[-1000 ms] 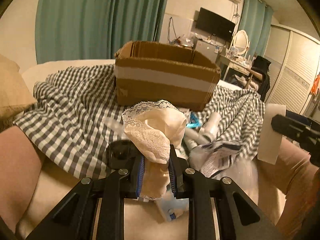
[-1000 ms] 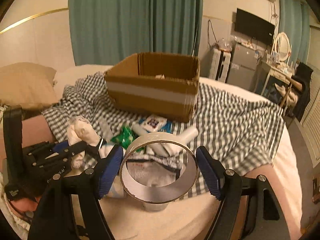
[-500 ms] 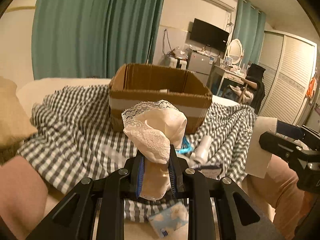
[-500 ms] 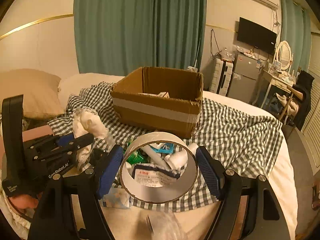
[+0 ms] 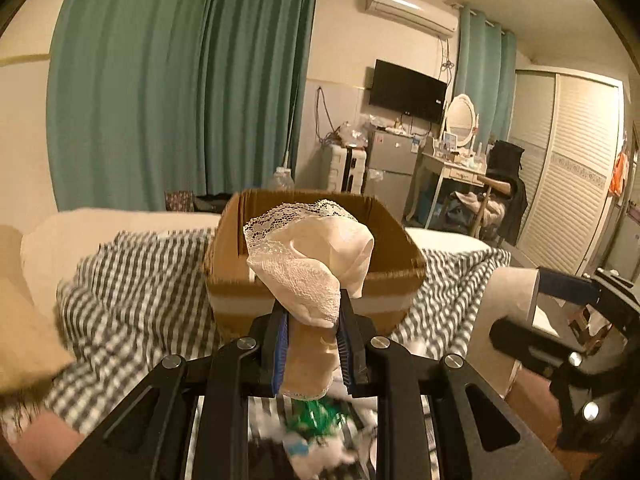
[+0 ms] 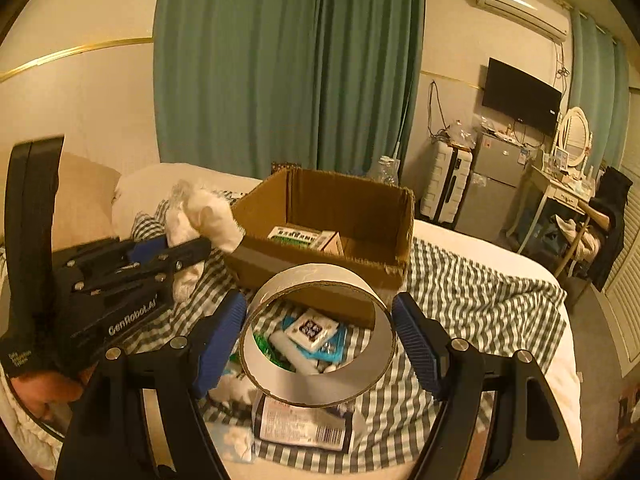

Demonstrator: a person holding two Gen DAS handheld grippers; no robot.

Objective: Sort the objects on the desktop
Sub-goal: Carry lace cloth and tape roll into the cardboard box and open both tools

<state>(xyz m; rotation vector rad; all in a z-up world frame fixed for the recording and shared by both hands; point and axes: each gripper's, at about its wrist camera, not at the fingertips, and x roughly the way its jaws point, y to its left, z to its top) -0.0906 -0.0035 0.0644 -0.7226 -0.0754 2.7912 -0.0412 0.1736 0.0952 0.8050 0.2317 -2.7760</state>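
My left gripper [image 5: 312,344] is shut on a cream lace-trimmed cloth [image 5: 308,260] and holds it raised just in front of the open cardboard box [image 5: 240,284]. The same gripper [image 6: 168,248] and cloth [image 6: 208,216] show at the box's left corner in the right wrist view. My right gripper [image 6: 318,340] is shut on a wide roll of tape [image 6: 360,372], held above the checked cloth, in front of the box [image 6: 384,216]. The box holds a green-printed packet [image 6: 294,236] and a small carton [image 6: 330,242].
Loose items lie on the grey checked cloth [image 6: 480,304] under the grippers: a black-and-white sachet [image 6: 310,328], a blue packet [image 6: 334,350], a green wrapper [image 5: 320,416], a barcoded bag [image 6: 304,424]. A tan pillow [image 5: 20,312] lies at left. Bedroom furniture stands behind.
Both grippers have risen and moved forward toward the box with their loads. The lace cloth now stands level with the box's front rim.
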